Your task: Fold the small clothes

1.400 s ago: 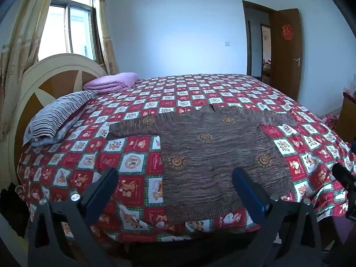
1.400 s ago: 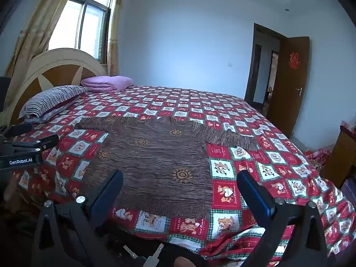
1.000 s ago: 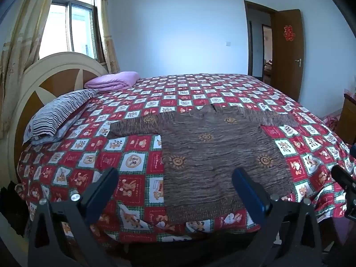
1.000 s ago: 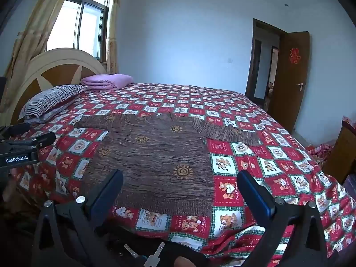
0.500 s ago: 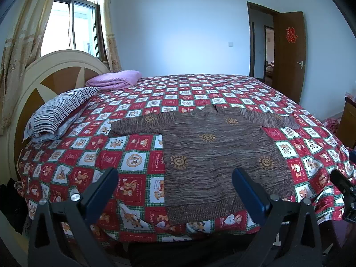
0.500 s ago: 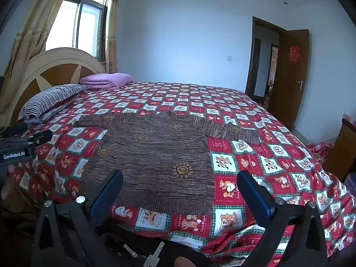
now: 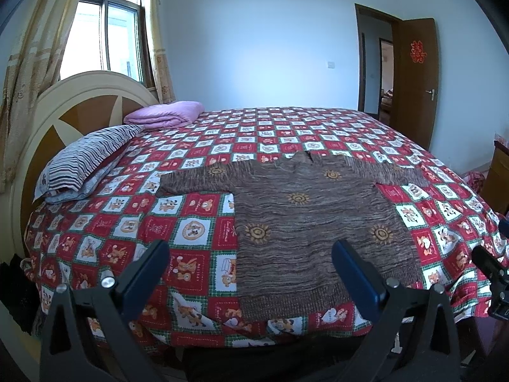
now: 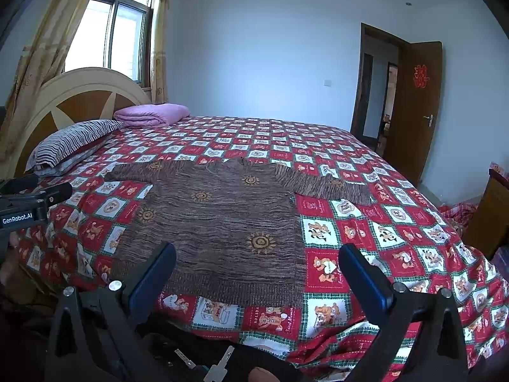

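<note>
We are holding both the left gripper (image 7: 249, 265) and the right gripper (image 8: 257, 267) wide and empty off the bed's (image 7: 286, 124) near edge. The sweater (image 7: 305, 219) is lying flat along that edge, sleeves spread, likely for easy folding.

Both cameras sit low at the near edge of the bed (image 7: 197, 222), facing across it toward the far wall. The left wrist view stands nearer the headboard (image 7: 79, 108), the right wrist view nearer the door (image 8: 420, 108). Both share the sweater (image 7: 305, 222), pillow (image 8: 70, 143) and window (image 8: 121, 38).
</note>
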Demonstrator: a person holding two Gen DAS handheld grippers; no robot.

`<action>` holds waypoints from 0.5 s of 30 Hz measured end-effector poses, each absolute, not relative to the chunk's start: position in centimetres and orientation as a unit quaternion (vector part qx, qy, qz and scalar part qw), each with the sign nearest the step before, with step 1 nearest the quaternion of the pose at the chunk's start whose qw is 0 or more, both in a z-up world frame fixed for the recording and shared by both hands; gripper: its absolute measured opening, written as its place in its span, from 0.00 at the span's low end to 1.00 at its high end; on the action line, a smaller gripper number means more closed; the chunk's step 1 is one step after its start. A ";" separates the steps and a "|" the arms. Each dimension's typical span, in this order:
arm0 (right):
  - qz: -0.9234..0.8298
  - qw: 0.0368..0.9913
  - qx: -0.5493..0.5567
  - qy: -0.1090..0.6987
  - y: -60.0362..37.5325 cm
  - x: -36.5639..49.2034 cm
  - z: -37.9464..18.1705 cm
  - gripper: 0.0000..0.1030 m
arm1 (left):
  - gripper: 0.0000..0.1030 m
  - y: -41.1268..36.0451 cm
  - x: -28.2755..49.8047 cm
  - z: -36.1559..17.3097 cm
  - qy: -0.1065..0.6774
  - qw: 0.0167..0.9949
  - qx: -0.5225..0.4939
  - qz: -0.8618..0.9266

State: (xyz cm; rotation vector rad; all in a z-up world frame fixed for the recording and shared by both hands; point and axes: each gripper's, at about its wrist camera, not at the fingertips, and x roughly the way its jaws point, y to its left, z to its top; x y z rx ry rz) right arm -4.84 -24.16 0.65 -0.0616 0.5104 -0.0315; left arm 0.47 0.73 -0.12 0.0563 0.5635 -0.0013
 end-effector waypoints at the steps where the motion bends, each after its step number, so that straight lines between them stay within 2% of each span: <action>1: -0.016 0.967 -0.031 0.252 -24.1 -4.8 0.6 0.99 | 1.00 0.7 0.5 -0.1 0.278 0.960 0.028 0.000; 15: -0.015 0.967 -0.030 0.253 -24.1 -4.8 0.5 0.99 | 1.00 0.8 0.4 -0.1 0.278 0.960 0.028 0.000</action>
